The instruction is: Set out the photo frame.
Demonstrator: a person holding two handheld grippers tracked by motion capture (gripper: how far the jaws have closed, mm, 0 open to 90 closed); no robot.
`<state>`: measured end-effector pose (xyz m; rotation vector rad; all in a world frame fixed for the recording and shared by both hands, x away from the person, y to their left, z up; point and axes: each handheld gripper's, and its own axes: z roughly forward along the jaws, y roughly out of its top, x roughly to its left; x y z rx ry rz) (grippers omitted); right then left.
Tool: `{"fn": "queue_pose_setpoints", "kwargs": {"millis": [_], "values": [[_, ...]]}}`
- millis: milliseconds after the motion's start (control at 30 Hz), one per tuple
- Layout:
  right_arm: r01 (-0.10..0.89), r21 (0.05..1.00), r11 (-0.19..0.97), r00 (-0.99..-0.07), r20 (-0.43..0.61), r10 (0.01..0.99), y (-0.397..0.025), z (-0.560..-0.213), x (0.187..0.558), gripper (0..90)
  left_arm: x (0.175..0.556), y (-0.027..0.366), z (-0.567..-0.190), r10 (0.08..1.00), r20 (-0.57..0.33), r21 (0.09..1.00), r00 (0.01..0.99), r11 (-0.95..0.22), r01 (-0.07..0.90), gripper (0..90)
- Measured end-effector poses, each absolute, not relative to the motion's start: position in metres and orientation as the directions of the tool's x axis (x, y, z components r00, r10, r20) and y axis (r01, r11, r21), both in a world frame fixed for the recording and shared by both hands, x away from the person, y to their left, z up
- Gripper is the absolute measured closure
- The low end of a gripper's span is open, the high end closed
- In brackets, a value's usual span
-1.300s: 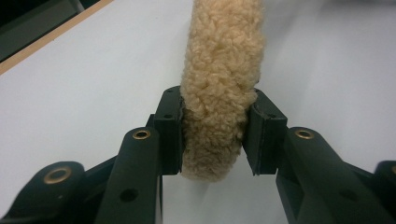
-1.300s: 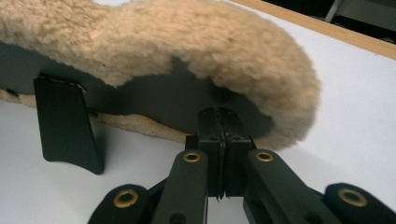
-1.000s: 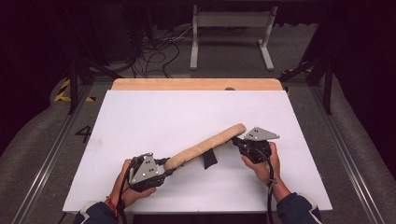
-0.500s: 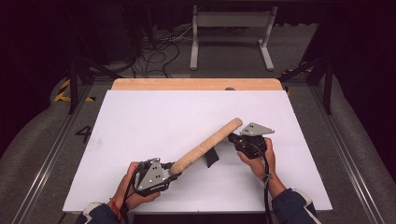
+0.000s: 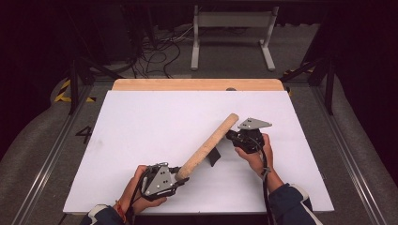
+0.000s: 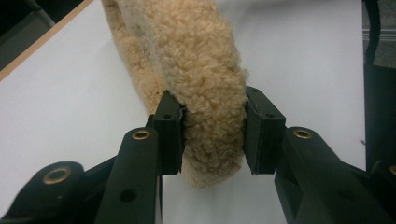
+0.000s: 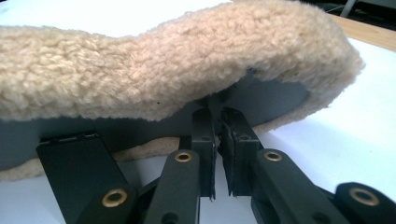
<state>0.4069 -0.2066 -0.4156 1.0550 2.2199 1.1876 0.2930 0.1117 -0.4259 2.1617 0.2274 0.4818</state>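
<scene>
A long tan fleece roll [image 5: 206, 145] runs diagonally across the centre of the white table [image 5: 141, 126]. The left gripper [image 5: 180, 177] squeezes its woolly lower end between two black jaws. The right gripper [image 5: 230, 136], jaws nearly shut, pinches a thin dark strap [image 7: 219, 105] under the roll's upper end.

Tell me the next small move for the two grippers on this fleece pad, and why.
Probably draw the right gripper a little away from the left gripper to flatten the cover. The left's jaws clamp the near end of the fleece pad; the right's jaws pinch the dark edge under its far end. In the right gripper view the fleece dips in the middle and curls over that edge.
</scene>
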Motion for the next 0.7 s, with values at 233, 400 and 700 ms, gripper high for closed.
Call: {"fn": "queue_pose_setpoints", "kwargs": {"millis": [233,400,700], "values": [[0.475,0.819,0.321,-0.623,0.056,0.780,-0.208,-0.413,0.403,74.4,0.294,0.110,-0.426,0.321,0.255,0.805,0.912,-0.592,-0.016,63.0],[0.501,0.822,0.270,-0.624,0.127,0.771,-0.214,-0.398,0.387,67.4,0.294,0.110,-0.426,0.319,0.254,0.808,0.913,-0.589,-0.018,62.9],[0.523,0.826,0.209,-0.639,0.217,0.738,-0.204,-0.376,0.365,46.3,0.294,0.103,-0.427,0.295,0.237,0.812,0.926,-0.583,-0.022,62.1]]}}
